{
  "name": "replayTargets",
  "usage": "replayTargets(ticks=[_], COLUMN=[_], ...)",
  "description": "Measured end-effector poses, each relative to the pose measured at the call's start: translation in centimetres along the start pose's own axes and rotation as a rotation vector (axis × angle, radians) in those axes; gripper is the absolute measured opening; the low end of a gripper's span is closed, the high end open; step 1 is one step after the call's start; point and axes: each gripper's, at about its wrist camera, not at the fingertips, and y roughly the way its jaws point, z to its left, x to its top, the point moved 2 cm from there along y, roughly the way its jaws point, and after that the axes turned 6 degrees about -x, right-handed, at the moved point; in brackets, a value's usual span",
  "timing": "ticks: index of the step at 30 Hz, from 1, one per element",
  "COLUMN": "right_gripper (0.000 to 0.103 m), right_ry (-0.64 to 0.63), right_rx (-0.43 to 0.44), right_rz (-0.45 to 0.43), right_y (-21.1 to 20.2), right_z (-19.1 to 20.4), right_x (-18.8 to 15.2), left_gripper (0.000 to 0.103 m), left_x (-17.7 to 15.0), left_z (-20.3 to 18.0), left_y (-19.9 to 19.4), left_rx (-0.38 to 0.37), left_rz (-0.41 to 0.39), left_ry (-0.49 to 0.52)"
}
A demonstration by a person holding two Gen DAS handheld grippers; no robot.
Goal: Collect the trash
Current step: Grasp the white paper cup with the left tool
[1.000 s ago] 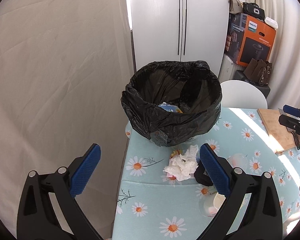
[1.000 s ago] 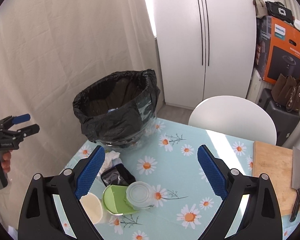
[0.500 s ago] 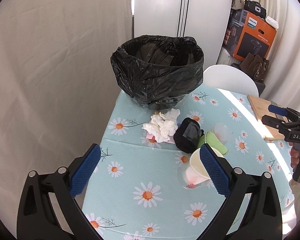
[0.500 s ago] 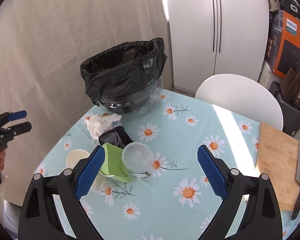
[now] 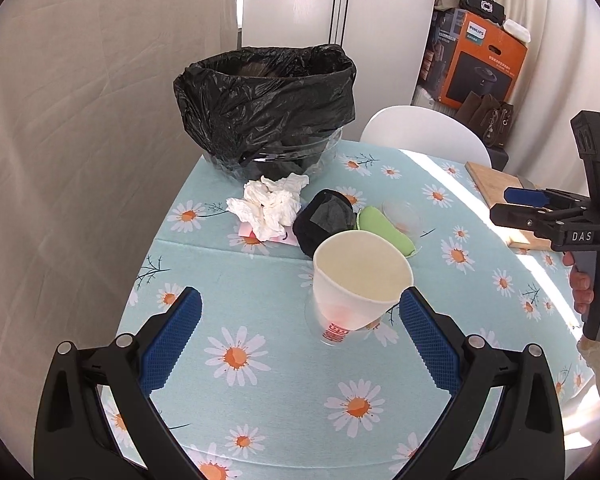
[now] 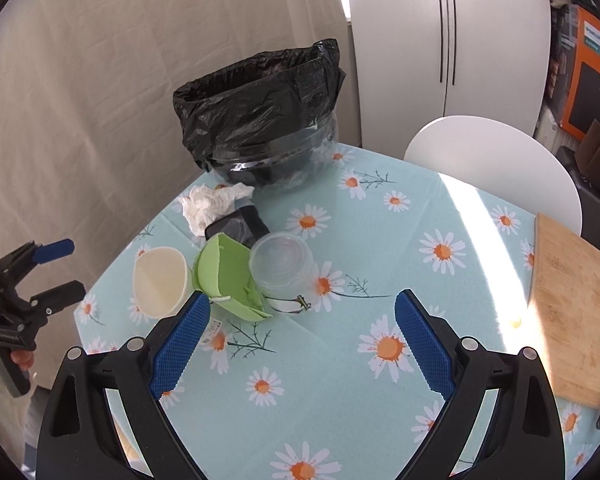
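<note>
Left tool (image 5: 298, 316) and right tool (image 6: 302, 326) hover spread wide, empty, over the daisy-print surface (image 5: 268, 392). A bag-lined bin (image 5: 266, 108) stands beyond. A paper cup (image 5: 360, 284), seemingly empty, stands between the left tool's fingers beside crumpled tissue (image 5: 270, 206).

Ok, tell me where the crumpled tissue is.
The crumpled tissue lies on the table's far left in both wrist views, just in front of the bin, beside the black wrapper.
</note>
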Motion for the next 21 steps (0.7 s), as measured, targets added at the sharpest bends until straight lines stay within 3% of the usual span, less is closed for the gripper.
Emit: replayTargets(ticks=[11, 21], right_gripper=[0.089, 0.089], right_ry=[0.039, -0.014], right_rx=[0.001, 0.019], right_rz=[0.086, 0.145], right_y=[2.1, 5.6], right_z=[-1.9, -3.4], right_x=[-3.2, -5.2], left_gripper=[0.097, 0.097], left_x=[-1.9, -1.3], left_z=[-1.4, -2.9], left_y=[5.3, 8.3], left_rx=[-0.162, -0.145], left_rz=[0.031, 0.000], left_ry=[0.064, 0.199])
